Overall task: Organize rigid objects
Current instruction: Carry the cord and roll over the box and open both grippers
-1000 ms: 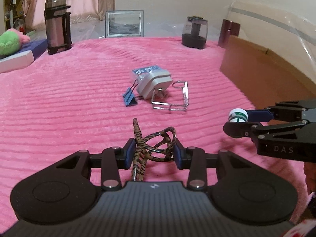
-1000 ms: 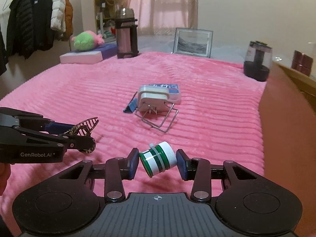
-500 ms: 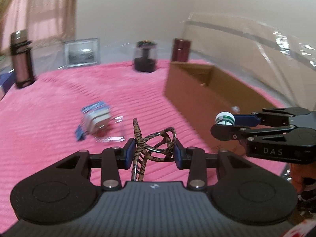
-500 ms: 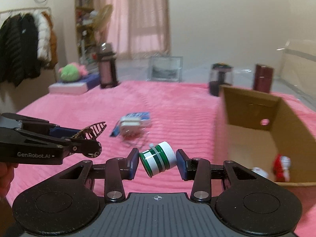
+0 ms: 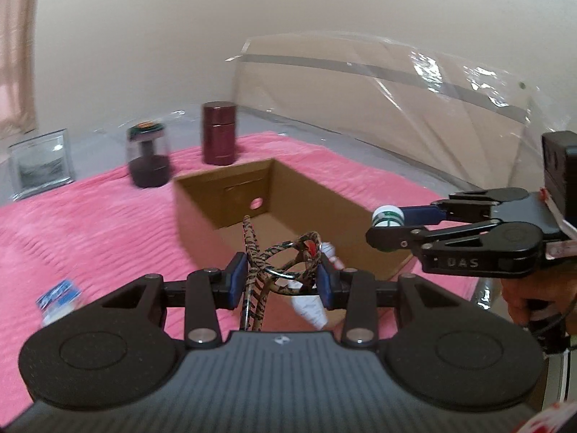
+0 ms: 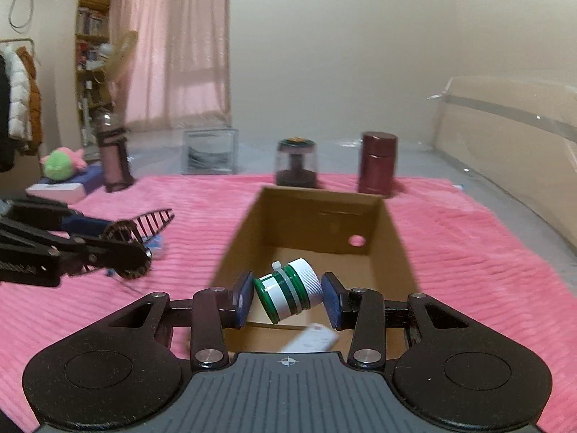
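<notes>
A cardboard box point(image 6: 317, 216) sits on a pink blanket point(image 5: 90, 223), much of its floor hidden behind the right gripper point(image 6: 287, 294) and a green-and-white bottle point(image 6: 288, 294). A white object point(image 6: 312, 337) inside is blurred beyond identification and partly covered by the gripper body. In the left wrist view, a tortoiseshell hair clip point(image 5: 281, 263) screens a red-and-white item point(image 5: 326, 250) in the box. A blue-and-white packet point(image 5: 57, 297) is smeared by motion. The person's hand point(image 5: 533, 305) is cut off at the frame's right edge.
</notes>
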